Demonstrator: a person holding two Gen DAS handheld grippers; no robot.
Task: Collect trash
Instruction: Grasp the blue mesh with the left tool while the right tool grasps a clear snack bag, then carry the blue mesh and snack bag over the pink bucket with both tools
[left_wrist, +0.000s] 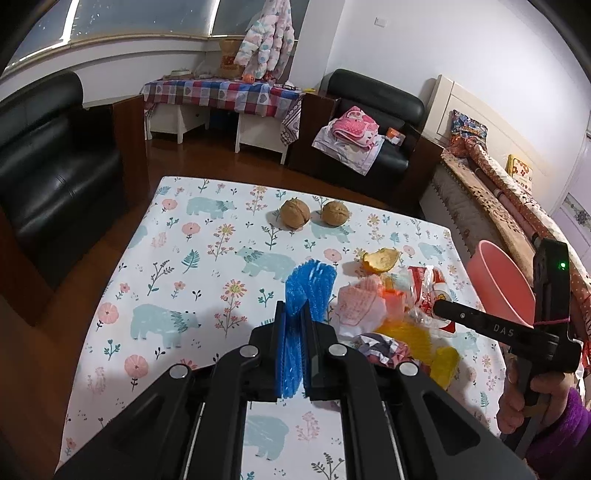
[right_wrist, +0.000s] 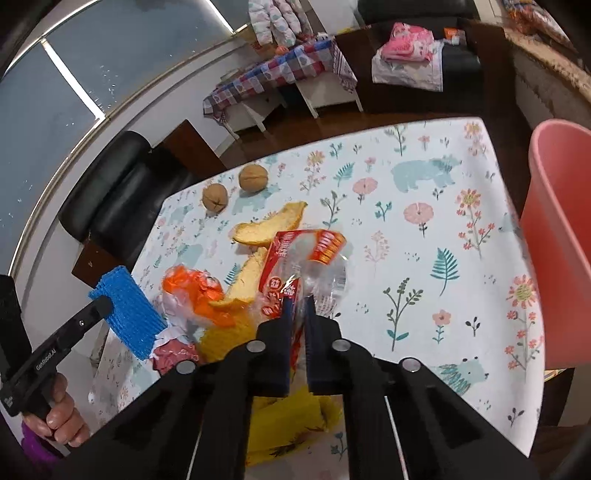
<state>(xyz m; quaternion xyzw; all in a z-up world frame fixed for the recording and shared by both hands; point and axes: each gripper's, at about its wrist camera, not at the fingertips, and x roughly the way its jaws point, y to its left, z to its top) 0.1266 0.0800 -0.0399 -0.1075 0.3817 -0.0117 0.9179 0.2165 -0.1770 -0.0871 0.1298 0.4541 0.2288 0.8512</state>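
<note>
Ribbed blue foam netting (left_wrist: 308, 291) in left gripper (left_wrist: 294, 314).

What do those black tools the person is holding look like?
Both are matte black plastic with silver round rivets and dark blue pads. The right gripper has a green light, pale lettering and a red thread; the left gripper has white lettering. The sleeve is purple.

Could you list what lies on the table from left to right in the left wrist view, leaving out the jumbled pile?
Left walnut → blue foam net, held in the left gripper → right walnut → orange peel → pink bin at the table's right edge.
</note>
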